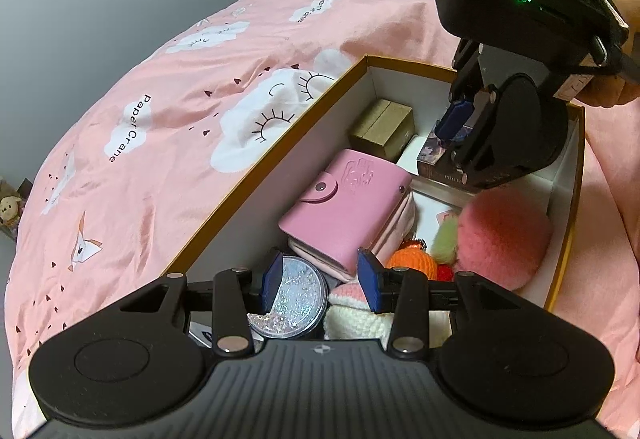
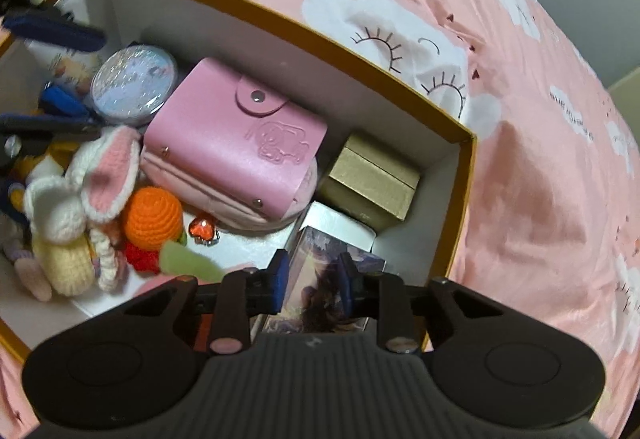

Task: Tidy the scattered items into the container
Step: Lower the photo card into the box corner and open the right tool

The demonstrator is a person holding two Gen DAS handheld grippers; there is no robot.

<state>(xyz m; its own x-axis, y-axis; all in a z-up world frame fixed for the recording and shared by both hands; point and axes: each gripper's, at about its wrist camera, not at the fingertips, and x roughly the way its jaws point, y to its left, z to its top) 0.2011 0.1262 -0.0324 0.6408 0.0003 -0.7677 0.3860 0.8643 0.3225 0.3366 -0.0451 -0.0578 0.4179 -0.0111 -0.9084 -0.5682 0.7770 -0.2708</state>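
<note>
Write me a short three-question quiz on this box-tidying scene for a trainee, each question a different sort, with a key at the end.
1. True or false: the pink wallet lies inside the box.
2. What does the right gripper have between its fingers?
A. the orange crochet ball
B. a small picture-printed box
C. the glitter disc
3. Fill in: the box sits on a pink ___ printed with clouds.

Key
1. True; it lies beside the gold box.
2. B; the fingers flank the small picture-printed box. The orange crochet ball and glitter disc lie apart, the disc nearer the left gripper.
3. Bedsheet.
</note>
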